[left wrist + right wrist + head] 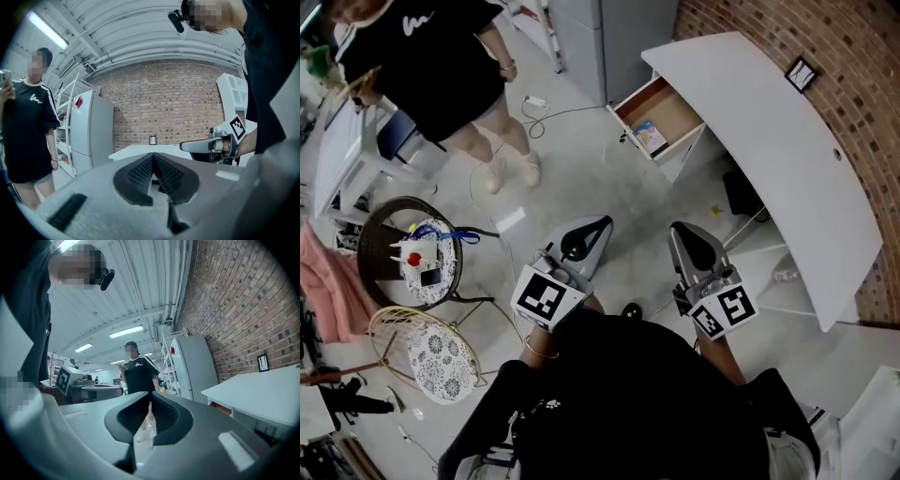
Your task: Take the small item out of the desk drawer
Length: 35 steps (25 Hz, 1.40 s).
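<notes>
- Step, judged: approach to open drawer (677, 105), upper centre, well apart.
- Holding left gripper (589, 234) and right gripper (689, 236) pressed together, empty.
- Next, likely: spreading one over small item (649, 137).

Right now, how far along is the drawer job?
Done: the drawer stands open under the white desk, with the small item lying inside. In hand: nothing; the left gripper and right gripper are both shut and empty, held near the person's body, well short of the drawer. Left: reach in, grip the item, lift it out.
</notes>
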{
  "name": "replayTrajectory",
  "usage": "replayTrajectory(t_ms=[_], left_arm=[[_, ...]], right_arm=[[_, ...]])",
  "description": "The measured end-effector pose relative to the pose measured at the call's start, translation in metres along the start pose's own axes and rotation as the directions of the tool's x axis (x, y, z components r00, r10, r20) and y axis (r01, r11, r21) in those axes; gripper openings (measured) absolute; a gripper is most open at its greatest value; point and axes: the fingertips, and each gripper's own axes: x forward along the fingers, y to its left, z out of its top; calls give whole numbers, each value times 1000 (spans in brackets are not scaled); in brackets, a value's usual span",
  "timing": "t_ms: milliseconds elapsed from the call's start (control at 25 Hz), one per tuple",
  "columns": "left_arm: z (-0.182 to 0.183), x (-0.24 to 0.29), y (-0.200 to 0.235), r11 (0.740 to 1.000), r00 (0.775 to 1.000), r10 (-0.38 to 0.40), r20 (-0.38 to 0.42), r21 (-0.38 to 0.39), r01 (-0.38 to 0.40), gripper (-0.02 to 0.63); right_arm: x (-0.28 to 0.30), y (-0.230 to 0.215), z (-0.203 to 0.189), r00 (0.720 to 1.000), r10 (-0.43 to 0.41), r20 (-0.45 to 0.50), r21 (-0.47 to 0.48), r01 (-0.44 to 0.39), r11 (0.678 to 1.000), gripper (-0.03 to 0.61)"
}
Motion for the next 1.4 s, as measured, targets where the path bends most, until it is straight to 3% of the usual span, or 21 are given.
replayTrajectory(t_ms=[480, 1400], left_arm=[[2, 50, 87, 995, 995, -102, 20, -2, 102, -11], [3, 102, 220, 981, 981, -192, -9, -3, 192, -11]], right_arm=[[81, -32, 7, 997, -81, -7, -9, 81, 997, 14], [207, -79, 6, 977, -206, -63, 11, 207, 978, 28]])
